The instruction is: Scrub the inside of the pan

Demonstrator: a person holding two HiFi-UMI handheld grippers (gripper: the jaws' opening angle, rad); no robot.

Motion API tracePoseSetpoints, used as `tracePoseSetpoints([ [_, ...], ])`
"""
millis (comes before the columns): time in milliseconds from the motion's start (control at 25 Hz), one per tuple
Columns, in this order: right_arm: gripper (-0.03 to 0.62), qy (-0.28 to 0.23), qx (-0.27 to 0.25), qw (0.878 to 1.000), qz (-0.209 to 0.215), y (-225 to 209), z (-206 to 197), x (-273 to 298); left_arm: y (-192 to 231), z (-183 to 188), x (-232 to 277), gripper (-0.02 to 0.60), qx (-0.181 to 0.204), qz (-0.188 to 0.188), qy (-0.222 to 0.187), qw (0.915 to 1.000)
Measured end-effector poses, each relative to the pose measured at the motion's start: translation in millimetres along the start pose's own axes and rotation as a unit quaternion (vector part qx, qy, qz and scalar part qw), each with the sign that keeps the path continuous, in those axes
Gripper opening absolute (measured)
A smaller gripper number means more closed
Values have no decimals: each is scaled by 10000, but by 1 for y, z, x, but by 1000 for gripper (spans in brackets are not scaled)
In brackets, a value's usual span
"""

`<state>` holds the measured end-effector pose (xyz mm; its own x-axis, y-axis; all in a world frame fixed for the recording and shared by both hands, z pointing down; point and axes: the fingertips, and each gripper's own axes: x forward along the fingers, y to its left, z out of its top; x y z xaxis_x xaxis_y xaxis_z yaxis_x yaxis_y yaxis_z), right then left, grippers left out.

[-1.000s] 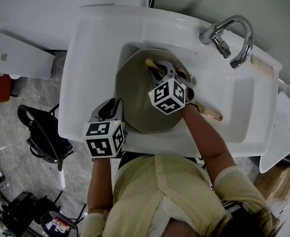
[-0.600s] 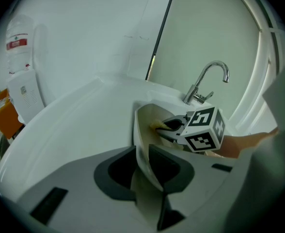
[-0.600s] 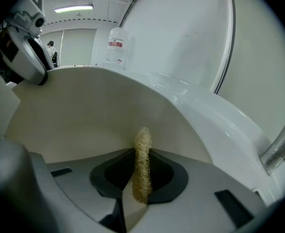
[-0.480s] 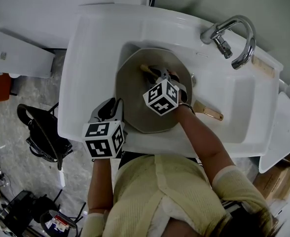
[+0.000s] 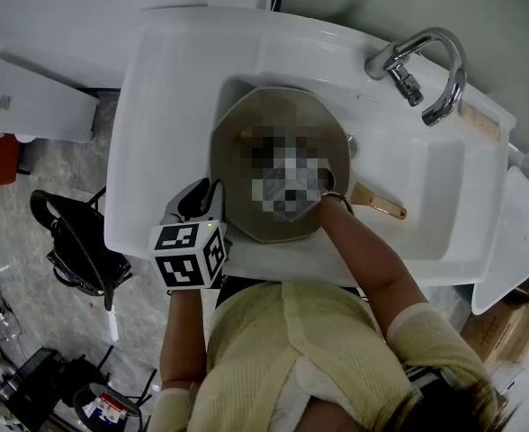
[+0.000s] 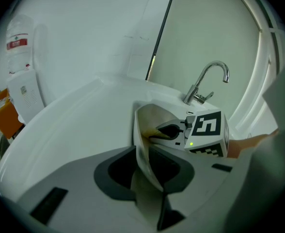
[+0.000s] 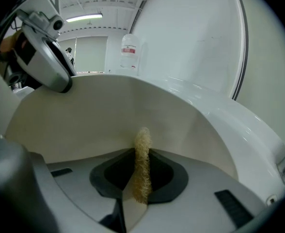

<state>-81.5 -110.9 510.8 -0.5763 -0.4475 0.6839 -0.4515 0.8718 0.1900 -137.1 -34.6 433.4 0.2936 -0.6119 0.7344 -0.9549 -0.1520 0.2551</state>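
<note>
Sweeping the scrubber (image 7: 143, 147) farther toward 9 o'clock inside the pan (image 5: 237, 183), squeezing it in the right gripper (image 7: 140, 176); clamping the pan's 8 o'clock rim with the left gripper (image 6: 151, 171).

In the head view the middle of the pan (image 5: 246, 165) is blurred over, so the right tool (image 7: 141, 174) and the scrubber (image 7: 142, 147) pinched in it cannot be made out there. The person's forearm (image 5: 372, 250) covers the handle (image 5: 383, 207) where it joins the pan. In that view the left tool (image 6: 150, 166) hides its jaws under its own body. The scrubber's lower end is lost between the right tool's jaws. Print on the bottle (image 7: 129, 52) is too small to read.
</note>
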Motion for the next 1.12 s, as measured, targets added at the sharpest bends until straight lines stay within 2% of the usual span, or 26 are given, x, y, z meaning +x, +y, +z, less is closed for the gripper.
tracePoseSetpoints([
  [440,78,-80,-390,9981,468,32,10,-6,0,0,0,130,19,15,-15,10000],
  [1120,78,38,-368,9913,1267,72,3,-23,1,-1,1,130,50,-2,7,10000],
])
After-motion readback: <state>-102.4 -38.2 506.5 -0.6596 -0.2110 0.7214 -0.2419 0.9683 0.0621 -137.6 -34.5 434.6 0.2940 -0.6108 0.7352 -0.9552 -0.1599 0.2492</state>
